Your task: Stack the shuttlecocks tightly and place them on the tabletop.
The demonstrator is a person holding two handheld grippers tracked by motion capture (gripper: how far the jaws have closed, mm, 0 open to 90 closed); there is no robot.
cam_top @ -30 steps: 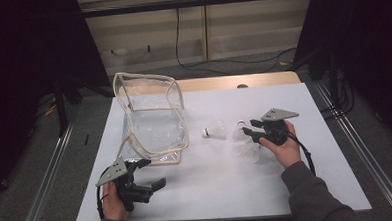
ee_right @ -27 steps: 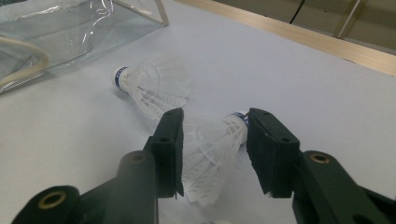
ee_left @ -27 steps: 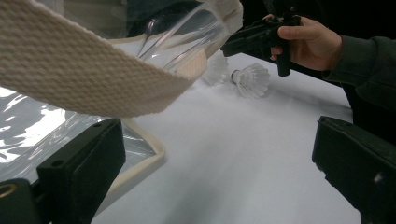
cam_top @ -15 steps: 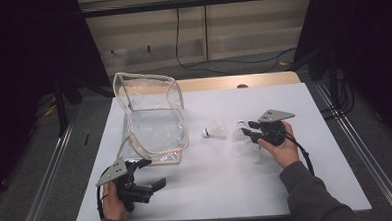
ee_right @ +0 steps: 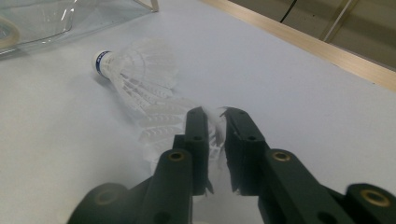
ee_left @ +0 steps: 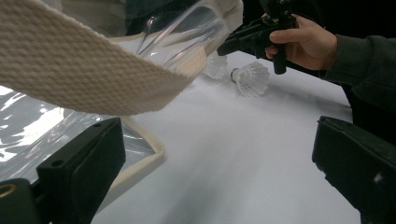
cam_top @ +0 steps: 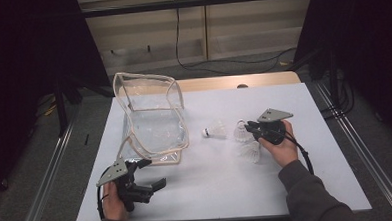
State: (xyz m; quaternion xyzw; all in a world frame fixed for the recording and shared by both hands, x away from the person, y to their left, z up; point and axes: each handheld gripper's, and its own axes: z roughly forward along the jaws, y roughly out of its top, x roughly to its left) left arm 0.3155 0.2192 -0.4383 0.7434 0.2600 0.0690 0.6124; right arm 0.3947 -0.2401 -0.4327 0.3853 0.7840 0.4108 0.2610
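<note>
A clear plastic pouch (cam_top: 149, 117) with cream woven trim (ee_left: 93, 70) stands open at the table's left. My right gripper (cam_top: 250, 128) is shut on the feather skirt of a white shuttlecock (ee_right: 159, 123), with the feathers pinched between the jaws. A second shuttlecock (cam_top: 215, 130) lies just left of it, its cork with a blue band (ee_right: 100, 63) pointing at the pouch. A third shuttlecock (cam_top: 250, 150) rests on the table by the right hand. My left gripper (cam_top: 149, 175) is open at the front left, beside the pouch's near corner, holding nothing.
The white table top (cam_top: 212, 190) is bare in front between the two hands. A wooden strip (cam_top: 233, 82) runs along the far edge. Dark curtains and metal rails flank the table on both sides.
</note>
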